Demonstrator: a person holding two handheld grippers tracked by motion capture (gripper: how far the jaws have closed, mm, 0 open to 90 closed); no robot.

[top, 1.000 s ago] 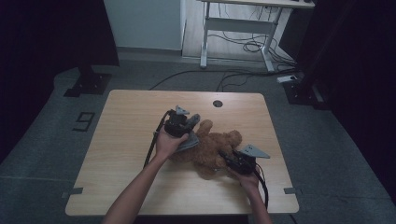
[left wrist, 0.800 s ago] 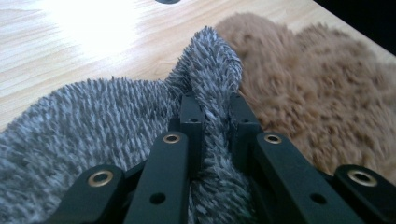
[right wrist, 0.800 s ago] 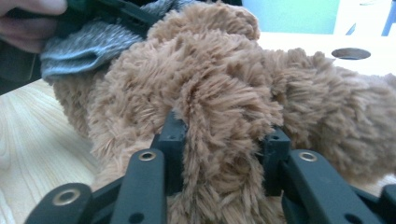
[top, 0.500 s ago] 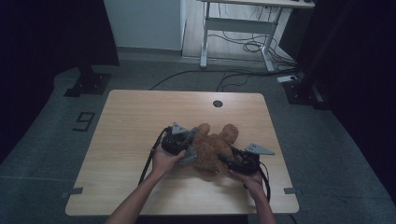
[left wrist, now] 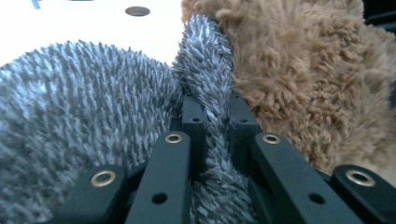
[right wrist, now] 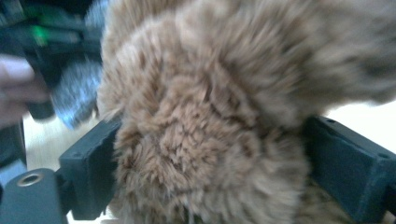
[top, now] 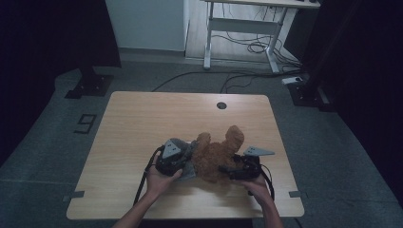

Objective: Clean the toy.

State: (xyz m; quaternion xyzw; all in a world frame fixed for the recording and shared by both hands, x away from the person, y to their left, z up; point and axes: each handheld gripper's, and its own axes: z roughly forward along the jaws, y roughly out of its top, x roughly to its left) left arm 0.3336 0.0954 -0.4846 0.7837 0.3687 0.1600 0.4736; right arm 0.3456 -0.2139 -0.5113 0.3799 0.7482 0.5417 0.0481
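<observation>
A brown plush bear (top: pixel 216 154) lies on the wooden table (top: pixel 142 118), near its front edge. A grey fuzzy fabric (left wrist: pixel 205 93) hangs against the bear's left side. My left gripper (left wrist: pixel 215 109) is shut on a fold of that fabric, and the brown fur (left wrist: pixel 299 79) lies just to its right. In the high view the left gripper (top: pixel 187 164) is at the bear's left and the right gripper (top: pixel 225 170) at its right. The right gripper's (right wrist: pixel 212 149) jaws have just been opening and now stand wide, with the bear's fur (right wrist: pixel 205 121) bulging between them.
A round cable hole (top: pixel 221 105) sits near the table's far edge. Behind the table stand a white desk frame (top: pixel 237 28) and loose cables (top: pixel 247 47) on the floor. A dark stand base (top: pixel 88 85) is at the far left.
My left gripper has come toward the table's front edge with the grey fabric in it. The bear has shifted a little. The right hand has stayed put.
</observation>
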